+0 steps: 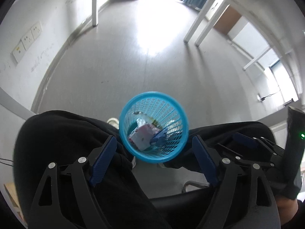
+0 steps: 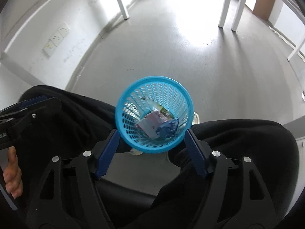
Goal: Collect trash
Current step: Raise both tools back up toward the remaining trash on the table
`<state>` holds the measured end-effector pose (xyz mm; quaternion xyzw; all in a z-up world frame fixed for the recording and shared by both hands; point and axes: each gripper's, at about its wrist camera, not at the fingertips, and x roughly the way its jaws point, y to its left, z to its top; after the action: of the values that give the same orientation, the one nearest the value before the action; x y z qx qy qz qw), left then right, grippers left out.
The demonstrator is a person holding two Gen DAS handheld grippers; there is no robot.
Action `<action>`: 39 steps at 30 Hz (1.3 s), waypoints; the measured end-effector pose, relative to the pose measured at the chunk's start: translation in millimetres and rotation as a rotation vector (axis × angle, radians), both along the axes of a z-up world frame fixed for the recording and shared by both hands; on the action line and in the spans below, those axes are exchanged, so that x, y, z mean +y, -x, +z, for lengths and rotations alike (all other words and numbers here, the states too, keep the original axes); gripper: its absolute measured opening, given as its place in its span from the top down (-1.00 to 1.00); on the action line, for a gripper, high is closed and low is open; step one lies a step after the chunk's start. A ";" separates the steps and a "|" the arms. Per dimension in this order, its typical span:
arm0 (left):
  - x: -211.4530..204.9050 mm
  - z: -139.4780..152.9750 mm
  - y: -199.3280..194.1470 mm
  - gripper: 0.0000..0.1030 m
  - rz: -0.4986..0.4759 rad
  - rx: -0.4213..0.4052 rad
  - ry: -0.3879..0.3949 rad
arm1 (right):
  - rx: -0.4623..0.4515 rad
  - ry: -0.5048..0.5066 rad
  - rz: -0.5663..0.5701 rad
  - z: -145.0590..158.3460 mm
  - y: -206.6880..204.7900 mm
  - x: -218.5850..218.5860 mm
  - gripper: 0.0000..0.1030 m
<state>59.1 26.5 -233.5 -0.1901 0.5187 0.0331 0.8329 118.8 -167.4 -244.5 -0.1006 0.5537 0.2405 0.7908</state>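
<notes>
Below, blue basket [image 2: 154, 114]; trash [image 2: 150, 126] inside

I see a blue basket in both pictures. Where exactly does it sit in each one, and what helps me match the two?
Left wrist view: the blue basket sits just below centre, between the person's knees, with the open jaws wide on either side.
Right wrist view: the blue basket sits at centre, again between the knees.
Shared landmark: the white wall sockets at upper left.
</notes>
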 end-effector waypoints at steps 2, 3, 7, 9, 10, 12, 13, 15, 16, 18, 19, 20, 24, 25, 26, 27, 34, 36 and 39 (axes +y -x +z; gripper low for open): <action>-4.2 13.8 11.9 -0.65 -0.010 -0.045 -0.004 | -0.017 -0.018 0.003 13.7 10.0 -6.6 -0.36; -7.1 20.9 18.7 -0.67 -0.019 -0.069 -0.010 | -0.024 -0.024 0.004 18.5 13.9 -9.0 -0.37; -19.1 46.7 42.8 -0.69 -0.049 -0.135 -0.078 | -0.086 -0.038 0.024 46.0 35.4 -19.7 -0.43; -20.4 58.8 52.9 -0.73 -0.053 -0.162 -0.087 | -0.134 -0.051 0.031 62.8 48.1 -24.6 -0.46; -20.7 66.1 58.1 -0.74 -0.052 -0.181 -0.087 | -0.156 -0.061 0.031 70.5 53.4 -27.4 -0.49; -20.8 82.9 69.5 -0.79 -0.054 -0.227 -0.096 | -0.204 -0.089 0.031 88.7 65.0 -34.4 -0.57; -21.2 91.6 75.0 -0.80 -0.055 -0.251 -0.107 | -0.230 -0.102 0.031 98.7 70.6 -37.5 -0.60; -23.4 108.0 84.6 -0.82 -0.058 -0.294 -0.127 | -0.276 -0.124 0.029 117.3 82.1 -43.2 -0.60; -24.9 114.7 88.6 -0.83 -0.062 -0.312 -0.133 | -0.294 -0.133 0.030 125.0 87.4 -44.9 -0.61; -27.7 129.1 96.0 -0.85 -0.070 -0.349 -0.140 | -0.334 -0.153 0.029 142.4 96.6 -49.5 -0.61; -30.1 134.4 100.0 -0.86 -0.071 -0.362 -0.140 | -0.348 -0.163 0.028 149.7 97.6 -51.4 -0.62; -31.0 141.8 102.3 -0.87 -0.073 -0.377 -0.139 | -0.363 -0.176 0.027 158.0 100.8 -52.9 -0.62; -34.5 169.2 105.0 -0.87 -0.093 -0.424 -0.139 | -0.437 -0.223 0.025 194.4 111.2 -57.0 -0.70; -35.7 175.7 105.9 -0.87 -0.097 -0.434 -0.144 | -0.452 -0.229 0.025 201.1 111.2 -57.2 -0.70; -37.9 182.2 104.5 -0.87 -0.107 -0.447 -0.153 | -0.467 -0.235 0.021 208.5 110.4 -57.1 -0.70; -38.6 187.3 105.6 -0.87 -0.116 -0.460 -0.158 | -0.478 -0.245 0.017 218.5 109.5 -59.5 -0.70; -41.7 215.9 89.5 -0.88 -0.111 -0.531 -0.186 | -0.534 -0.284 0.004 251.5 94.5 -55.9 -0.83; -39.0 218.1 79.9 -0.88 -0.105 -0.523 -0.183 | -0.543 -0.279 0.005 256.7 86.0 -52.6 -0.83; -38.1 225.6 68.0 -0.88 -0.111 -0.543 -0.172 | -0.548 -0.280 -0.009 260.4 69.2 -50.8 -0.83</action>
<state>-8.9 -11.5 -7.9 -0.0920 0.2819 -0.0210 0.9548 49.6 -218.2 15.9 -0.0494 0.2818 0.2747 0.9180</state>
